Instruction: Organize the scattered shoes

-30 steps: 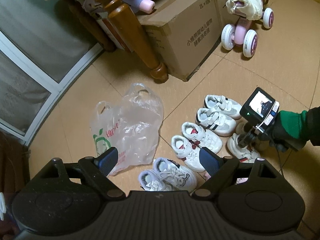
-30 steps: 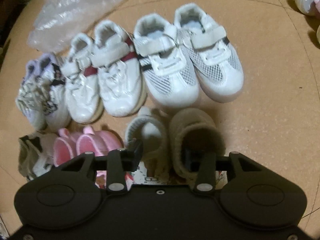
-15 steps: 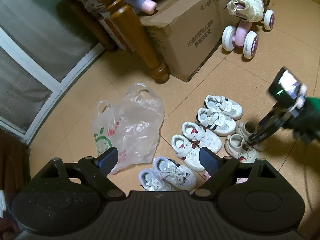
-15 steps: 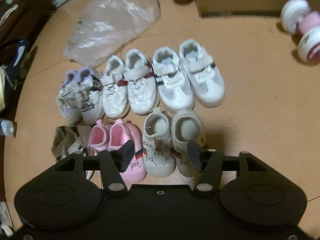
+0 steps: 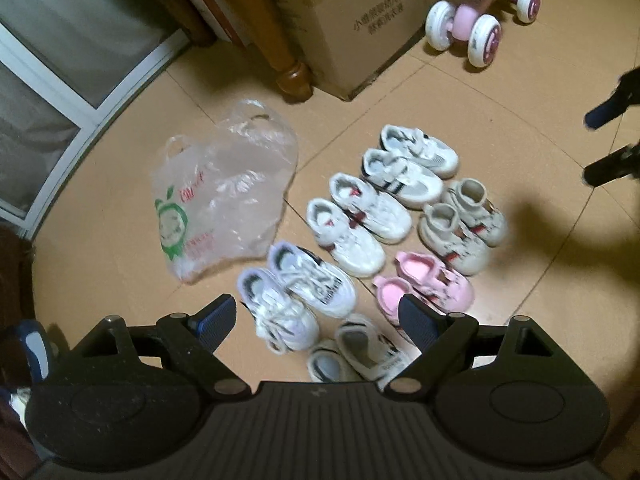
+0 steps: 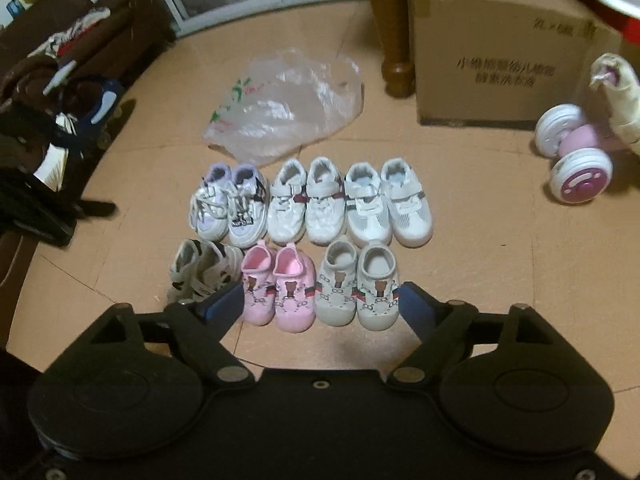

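From my left wrist, my left gripper (image 5: 316, 320) hangs spread wide and empty. The shoes (image 5: 360, 220) sit in paired rows just right of the plastic bag (image 5: 224, 192).

From my right wrist, my right gripper (image 6: 320, 306) is opening, nothing between its jaws. The beige pair (image 6: 356, 284) lies in the row farther from the bag, beside the pink pair (image 6: 276, 288).

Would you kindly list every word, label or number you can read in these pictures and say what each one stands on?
"2L × 6": cardboard box, upper right of its face, blurred, uncertain.
Two lines of Chinese print on the box face: too blurred to read.
Green apple logo and red lettering on the plastic bag: unreadable.
Dark label on the lilac sneakers: unreadable.
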### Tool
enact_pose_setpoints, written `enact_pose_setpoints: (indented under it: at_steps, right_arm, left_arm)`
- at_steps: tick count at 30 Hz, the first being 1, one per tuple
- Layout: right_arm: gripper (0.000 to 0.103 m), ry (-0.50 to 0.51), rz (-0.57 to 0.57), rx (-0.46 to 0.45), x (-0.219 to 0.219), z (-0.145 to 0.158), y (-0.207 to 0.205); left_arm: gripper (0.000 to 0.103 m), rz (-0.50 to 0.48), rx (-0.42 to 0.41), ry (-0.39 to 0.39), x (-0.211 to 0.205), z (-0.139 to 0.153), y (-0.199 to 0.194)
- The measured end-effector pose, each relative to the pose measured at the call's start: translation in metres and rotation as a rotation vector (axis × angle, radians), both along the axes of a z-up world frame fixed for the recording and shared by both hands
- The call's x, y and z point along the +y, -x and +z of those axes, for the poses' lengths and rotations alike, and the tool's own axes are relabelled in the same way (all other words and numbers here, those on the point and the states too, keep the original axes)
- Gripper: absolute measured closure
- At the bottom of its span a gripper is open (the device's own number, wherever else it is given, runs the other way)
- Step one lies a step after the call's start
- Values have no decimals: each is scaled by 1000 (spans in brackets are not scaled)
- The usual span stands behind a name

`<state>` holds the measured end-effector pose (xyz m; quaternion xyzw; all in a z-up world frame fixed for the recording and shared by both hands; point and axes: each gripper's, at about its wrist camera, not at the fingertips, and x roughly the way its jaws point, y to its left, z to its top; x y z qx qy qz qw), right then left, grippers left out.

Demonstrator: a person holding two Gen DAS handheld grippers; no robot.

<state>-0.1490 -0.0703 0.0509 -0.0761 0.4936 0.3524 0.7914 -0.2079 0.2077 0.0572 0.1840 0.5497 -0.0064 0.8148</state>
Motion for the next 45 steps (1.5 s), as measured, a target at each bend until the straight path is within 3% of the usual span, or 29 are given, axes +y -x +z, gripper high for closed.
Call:
enact_pose_setpoints:
  at_steps: [4,11,16,20,26,38,45]
  right_arm:
    - [9,36,9,-58,-6,6,27]
    - [9,3,15,-41,-12,7,40]
    - [9,-32,18,-37,-14,10,44]
    - [9,-33,29,-51,-10,11,51]
    - [9,-20,51,-66,-4,8,67]
    - [9,-16,37,-71,0,3,77]
    - [9,-24,29,-66,2,1,75]
  left_arm:
    - [14,39,-38,72,-21,1,15]
    - [14,280,-218,209,-64,8,62]
    - [14,410,-280,230,-85,8,86]
    - [14,459,-248,195,-98,-3,98]
    - [14,590,-267,246,-89,-7,120]
    - [14,587,-269,154,-98,-2,125]
    - [14,617,-278,162,-92,-3,127]
